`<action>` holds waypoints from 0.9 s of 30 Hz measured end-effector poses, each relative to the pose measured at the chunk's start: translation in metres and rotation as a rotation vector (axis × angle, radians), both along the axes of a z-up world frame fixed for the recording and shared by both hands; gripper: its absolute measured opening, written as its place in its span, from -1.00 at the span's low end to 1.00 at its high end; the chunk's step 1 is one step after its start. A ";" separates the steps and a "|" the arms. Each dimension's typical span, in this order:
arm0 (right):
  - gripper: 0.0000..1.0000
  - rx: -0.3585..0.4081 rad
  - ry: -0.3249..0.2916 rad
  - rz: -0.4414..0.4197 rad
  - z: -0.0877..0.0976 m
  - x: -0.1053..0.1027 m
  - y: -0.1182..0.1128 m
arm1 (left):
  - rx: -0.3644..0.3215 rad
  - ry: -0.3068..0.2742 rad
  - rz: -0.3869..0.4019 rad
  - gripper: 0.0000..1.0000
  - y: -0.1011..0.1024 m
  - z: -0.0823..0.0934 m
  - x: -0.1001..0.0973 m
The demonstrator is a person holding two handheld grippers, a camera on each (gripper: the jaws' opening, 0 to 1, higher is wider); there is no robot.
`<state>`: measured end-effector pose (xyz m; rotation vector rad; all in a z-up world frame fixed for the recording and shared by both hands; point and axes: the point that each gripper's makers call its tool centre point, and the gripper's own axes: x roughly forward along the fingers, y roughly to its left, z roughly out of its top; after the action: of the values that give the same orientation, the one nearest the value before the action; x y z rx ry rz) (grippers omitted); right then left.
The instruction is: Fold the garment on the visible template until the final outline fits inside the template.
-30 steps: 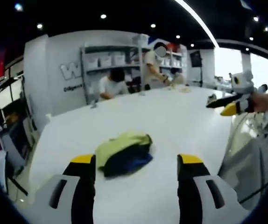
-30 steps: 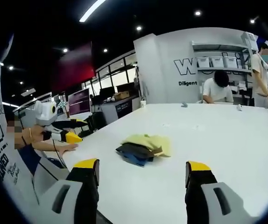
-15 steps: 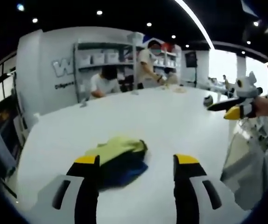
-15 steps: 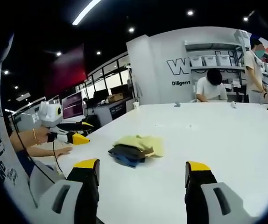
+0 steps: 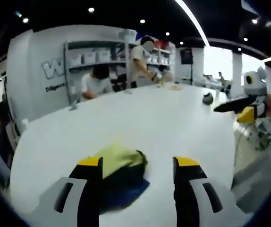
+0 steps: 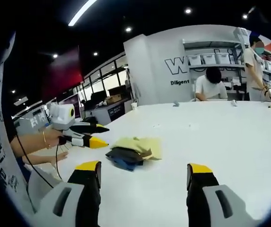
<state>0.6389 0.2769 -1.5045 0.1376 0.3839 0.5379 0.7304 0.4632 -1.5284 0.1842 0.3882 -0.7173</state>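
White desk running wide across a showroom-style room, shelves with bins on the far wall and big lettering beside them. Two people are busy at the far end of the desk, one bent over it, one standing.

On the desk sits the garment, a bundled heap: pale yellow cloth on top, dark fabric under it with a flash of blue at the lower edge. In the left gripper view it lies right up against the left gripper, partly tucked behind that view's left-hand jaw and reaching into the gap between the two yellow-tipped jaws, which stand spread apart with nothing pinched. Whether a jaw actually touches the cloth I cannot tell.

Over in the right gripper view, the garment lies further out on the desk, well ahead of the right gripper, whose jaws are likewise spread wide and empty. There too the left gripper comes in from the left, held by a hand, its tip just beside the bundle. The right gripper floats at the right of the left gripper view, beyond the desk edge.
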 end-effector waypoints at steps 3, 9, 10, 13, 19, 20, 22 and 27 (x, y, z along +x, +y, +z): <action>0.43 -0.009 0.014 -0.001 -0.004 0.001 0.000 | 0.015 -0.010 -0.036 0.04 -0.007 -0.009 0.010; 0.41 -0.021 0.026 -0.010 -0.007 0.003 -0.003 | 0.063 0.018 -0.090 -0.12 -0.018 -0.036 0.015; 0.41 -0.021 0.026 -0.014 -0.007 0.004 -0.004 | 0.072 0.025 -0.102 -0.16 -0.021 -0.042 0.016; 0.40 -0.020 0.031 -0.029 -0.008 0.005 -0.007 | 0.085 0.041 -0.113 -0.25 -0.029 -0.055 0.020; 0.40 -0.020 0.052 -0.055 -0.015 0.004 -0.010 | 0.100 0.065 -0.165 -0.34 -0.041 -0.083 0.033; 0.40 -0.020 0.053 -0.059 -0.015 0.004 -0.010 | 0.101 0.065 -0.171 -0.35 -0.043 -0.085 0.033; 0.40 -0.017 0.056 -0.065 -0.016 0.003 -0.010 | 0.109 0.067 -0.187 -0.37 -0.049 -0.087 0.032; 0.39 -0.017 0.065 -0.079 -0.020 0.000 -0.013 | 0.146 0.074 -0.215 -0.47 -0.053 -0.105 0.036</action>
<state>0.6394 0.2635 -1.5242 0.1535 0.4441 0.4526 0.7666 0.4103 -1.6329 0.3413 0.4971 -0.9101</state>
